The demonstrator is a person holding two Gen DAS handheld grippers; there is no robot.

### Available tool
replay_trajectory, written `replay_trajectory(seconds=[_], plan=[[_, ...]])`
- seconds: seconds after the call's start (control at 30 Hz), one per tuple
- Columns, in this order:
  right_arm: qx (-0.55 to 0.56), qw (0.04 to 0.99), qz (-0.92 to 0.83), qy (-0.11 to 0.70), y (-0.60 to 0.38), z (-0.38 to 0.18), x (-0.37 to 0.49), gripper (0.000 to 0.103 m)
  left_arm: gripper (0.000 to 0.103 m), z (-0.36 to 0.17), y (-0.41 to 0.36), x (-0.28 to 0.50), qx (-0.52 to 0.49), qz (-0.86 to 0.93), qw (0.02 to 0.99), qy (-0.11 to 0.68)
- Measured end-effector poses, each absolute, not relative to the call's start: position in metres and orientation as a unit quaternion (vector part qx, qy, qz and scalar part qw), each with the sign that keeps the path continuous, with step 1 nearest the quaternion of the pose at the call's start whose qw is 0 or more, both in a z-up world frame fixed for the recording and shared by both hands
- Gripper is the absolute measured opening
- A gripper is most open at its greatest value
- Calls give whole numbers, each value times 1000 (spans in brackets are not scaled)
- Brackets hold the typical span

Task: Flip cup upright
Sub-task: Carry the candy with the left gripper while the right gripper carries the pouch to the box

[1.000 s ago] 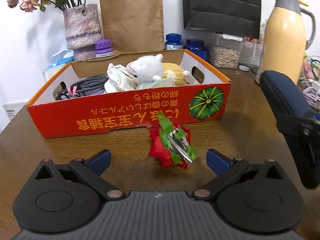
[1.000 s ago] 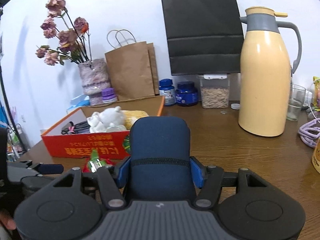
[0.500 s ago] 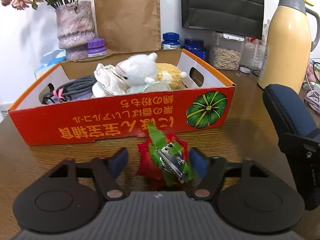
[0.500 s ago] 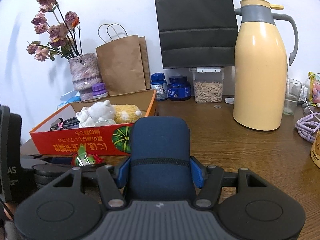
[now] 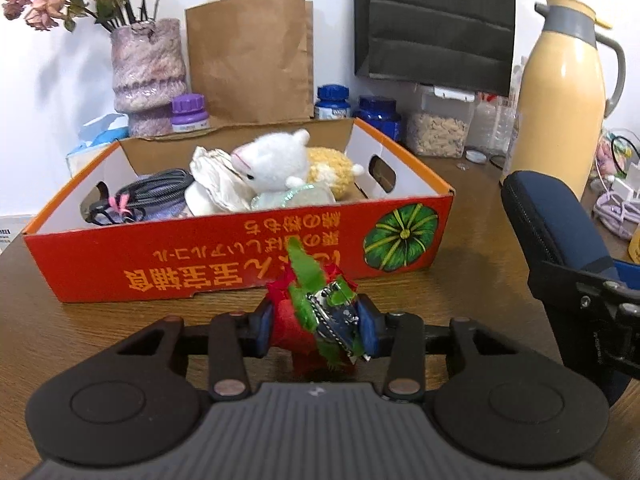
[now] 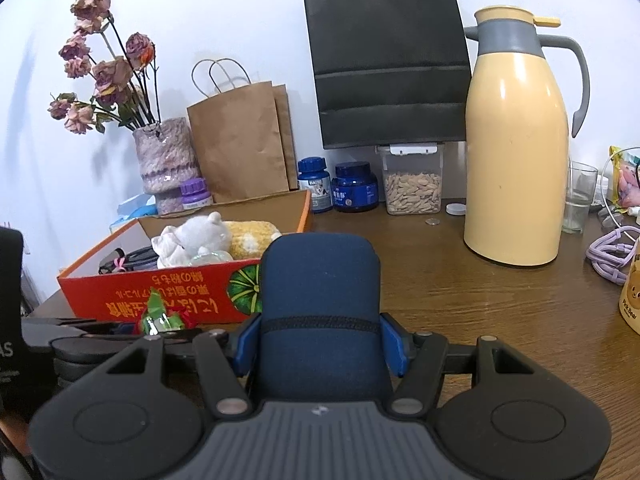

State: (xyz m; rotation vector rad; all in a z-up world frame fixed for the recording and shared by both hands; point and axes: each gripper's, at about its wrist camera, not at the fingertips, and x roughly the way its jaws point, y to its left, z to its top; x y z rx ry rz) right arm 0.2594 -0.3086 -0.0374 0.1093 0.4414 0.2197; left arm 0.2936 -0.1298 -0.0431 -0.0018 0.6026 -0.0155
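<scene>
Between my right claw (image 6: 320, 346) pads: dark-blue fabric-sleeved cup (image 6: 320, 312), pinched at mid-body, long axis pointing fwd away from me, over brown wooden table (image 6: 480, 300). Left claw (image 5: 316, 326) pinches red-green foil ornament (image 5: 312, 320), just beside. Right does flip, I reckon.

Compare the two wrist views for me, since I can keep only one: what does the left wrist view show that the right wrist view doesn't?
Only the left wrist view shows the left tongs shut on the red and green clip, just before the red box.

Only the right wrist view shows the right tongs shut on the blue cup head-on, plus the drinking glass.

Both show the red box, the white plush toy, the yellow thermos, the paper bags and the wooden table.
</scene>
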Motion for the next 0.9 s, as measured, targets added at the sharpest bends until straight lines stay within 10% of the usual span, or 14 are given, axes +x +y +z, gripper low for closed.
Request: replay_trajectory(seconds=[0.9], plan=[[67,974,129,172,-257,-11,253,60,42,26,-57,257,-59,18,976,208]])
